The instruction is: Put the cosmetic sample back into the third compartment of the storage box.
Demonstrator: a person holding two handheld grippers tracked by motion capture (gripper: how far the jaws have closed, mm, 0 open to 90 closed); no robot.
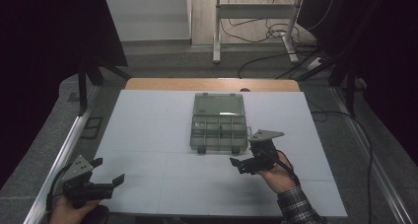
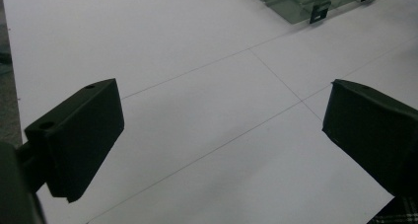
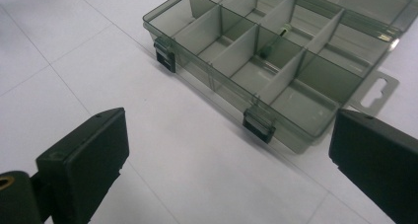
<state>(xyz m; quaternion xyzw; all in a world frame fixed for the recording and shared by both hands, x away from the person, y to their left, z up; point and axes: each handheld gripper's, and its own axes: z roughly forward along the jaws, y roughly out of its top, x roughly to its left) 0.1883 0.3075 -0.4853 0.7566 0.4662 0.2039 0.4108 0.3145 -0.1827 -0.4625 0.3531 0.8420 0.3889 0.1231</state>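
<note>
One clear compartment box lies mid-table on the white table, its lid folded back flat on the far side. Two grippers are held by two hands: the left gripper low at the near left corner, well apart from the box, and the right gripper just beside the box's near right corner. Both have their jaws spread wide with nothing between them. The right gripper view adds detail the high view lacks — two dark latches on the front wall, and two small items in the middle compartments, possibly screws.
</note>
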